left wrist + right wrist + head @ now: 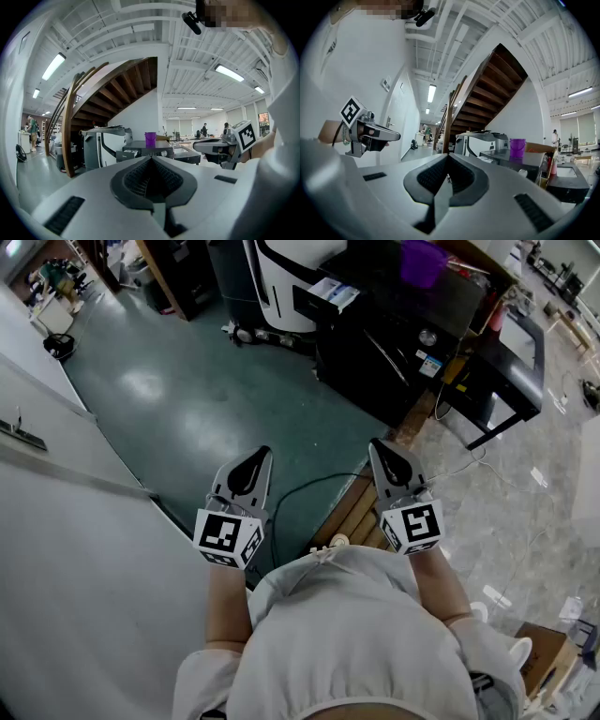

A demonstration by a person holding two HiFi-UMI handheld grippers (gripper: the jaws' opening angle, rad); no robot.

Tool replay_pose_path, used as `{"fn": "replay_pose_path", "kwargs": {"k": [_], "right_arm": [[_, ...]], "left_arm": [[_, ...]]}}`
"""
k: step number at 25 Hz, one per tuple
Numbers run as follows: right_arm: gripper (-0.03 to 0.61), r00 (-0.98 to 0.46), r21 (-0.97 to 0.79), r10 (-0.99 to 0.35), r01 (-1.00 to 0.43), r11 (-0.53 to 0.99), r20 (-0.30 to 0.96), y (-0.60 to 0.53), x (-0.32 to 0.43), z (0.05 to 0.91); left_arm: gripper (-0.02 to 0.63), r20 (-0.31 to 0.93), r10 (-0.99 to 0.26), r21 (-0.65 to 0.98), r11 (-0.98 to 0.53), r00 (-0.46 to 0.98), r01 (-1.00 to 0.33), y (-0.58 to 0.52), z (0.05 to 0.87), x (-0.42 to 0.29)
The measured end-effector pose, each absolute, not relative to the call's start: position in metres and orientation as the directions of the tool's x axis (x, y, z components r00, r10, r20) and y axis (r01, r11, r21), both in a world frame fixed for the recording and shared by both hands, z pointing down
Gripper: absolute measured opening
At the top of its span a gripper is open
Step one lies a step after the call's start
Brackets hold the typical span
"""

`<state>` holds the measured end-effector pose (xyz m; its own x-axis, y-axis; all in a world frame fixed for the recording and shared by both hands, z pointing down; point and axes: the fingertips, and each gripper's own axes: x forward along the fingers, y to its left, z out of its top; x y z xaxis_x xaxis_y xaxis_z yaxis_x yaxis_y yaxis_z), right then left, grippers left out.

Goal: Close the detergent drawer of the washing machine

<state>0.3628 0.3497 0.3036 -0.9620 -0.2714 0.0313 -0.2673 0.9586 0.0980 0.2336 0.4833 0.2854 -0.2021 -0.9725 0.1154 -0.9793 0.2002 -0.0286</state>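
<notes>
The black washing machine (394, 343) stands a few steps ahead of me, with a purple cup (422, 261) on top. Its detergent drawer (323, 296) juts out open at the upper left corner. Both grippers are held close to my body, far from the machine. My left gripper (256, 456) is shut with nothing in it, and so is my right gripper (382, 446). The left gripper view looks past its shut gripper (151, 161) to the machine (154, 151) and drawer (129, 153). Beyond the shut gripper (447, 159) in the right gripper view stands the machine (513, 161).
A white appliance (286, 282) stands left of the washing machine. A white wall with a door (56, 512) runs along my left. A cable (300, 488) lies on the green floor (169, 399). A black table (511, 371) is at the right, a wooden staircase (77, 117) behind.
</notes>
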Motion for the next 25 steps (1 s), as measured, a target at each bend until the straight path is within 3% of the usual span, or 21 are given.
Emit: {"fn": "replay_pose_path", "kwargs": {"k": [25], "right_arm": [[0.002,-0.965,0.027,-0.243,-0.241,0.97,0.097,0.293,0.342,0.345]], "left_arm": [[0.018,0.183,-0.959,-0.009,0.22,-0.218,-0.975,0.429,0.317,0.221]]}}
